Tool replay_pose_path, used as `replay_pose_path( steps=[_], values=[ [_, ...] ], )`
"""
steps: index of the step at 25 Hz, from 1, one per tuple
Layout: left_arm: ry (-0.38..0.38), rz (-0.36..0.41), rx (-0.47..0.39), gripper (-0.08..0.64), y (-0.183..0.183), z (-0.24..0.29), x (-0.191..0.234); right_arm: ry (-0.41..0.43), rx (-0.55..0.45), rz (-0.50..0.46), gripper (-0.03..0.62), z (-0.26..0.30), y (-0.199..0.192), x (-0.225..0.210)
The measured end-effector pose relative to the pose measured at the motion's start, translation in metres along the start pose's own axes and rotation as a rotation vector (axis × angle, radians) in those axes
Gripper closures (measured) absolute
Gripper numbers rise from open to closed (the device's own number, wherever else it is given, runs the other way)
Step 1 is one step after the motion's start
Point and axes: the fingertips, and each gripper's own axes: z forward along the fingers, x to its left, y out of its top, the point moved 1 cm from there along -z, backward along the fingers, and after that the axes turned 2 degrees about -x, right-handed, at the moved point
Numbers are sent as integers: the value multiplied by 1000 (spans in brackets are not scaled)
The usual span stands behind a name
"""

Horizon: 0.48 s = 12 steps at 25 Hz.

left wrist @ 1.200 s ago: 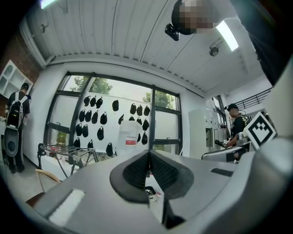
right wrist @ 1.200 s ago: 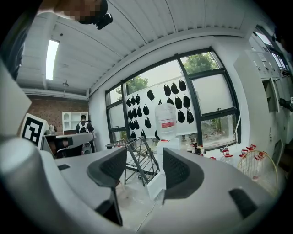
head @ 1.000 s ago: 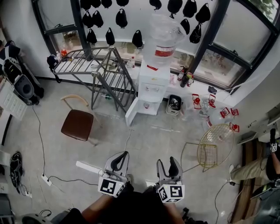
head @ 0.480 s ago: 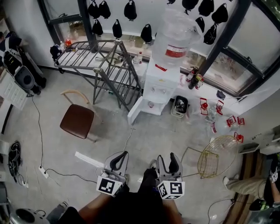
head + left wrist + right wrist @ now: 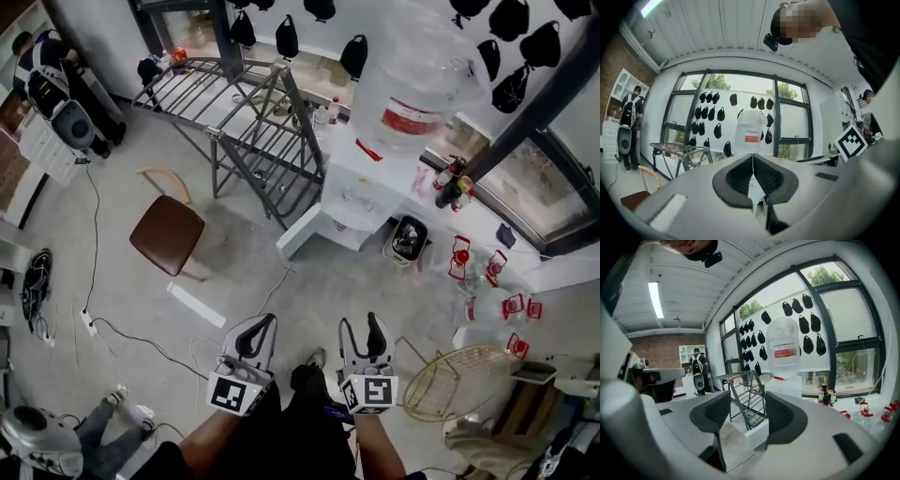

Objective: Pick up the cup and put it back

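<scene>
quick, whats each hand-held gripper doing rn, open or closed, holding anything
Left hand-held gripper: closed, jaws together, nothing between them.
Right hand-held gripper: open, jaws apart, holding nothing.

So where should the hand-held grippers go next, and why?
Probably a step closer to the water dispenser: the left hand-held gripper, jaws together, and the right hand-held gripper, jaws apart, both hold nothing, and I can't spot a cup near them.

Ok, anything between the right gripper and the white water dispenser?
Nothing solid: only bare grey floor and a thin cable lie between the right gripper and the white water dispenser. The grey metal drying rack stands off left, the gold wire chair off right.
</scene>
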Motion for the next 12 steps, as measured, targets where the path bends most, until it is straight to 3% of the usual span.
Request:
replay_pose_path(
  steps=[6,12],
  values=[
    [37,-24,24,552,-54,44,10,33,46,-25,368,68,-49,-40],
    [9,-37,49,552,-142,98,47,48,82,-35,362,145,-134,-65]
  ],
)
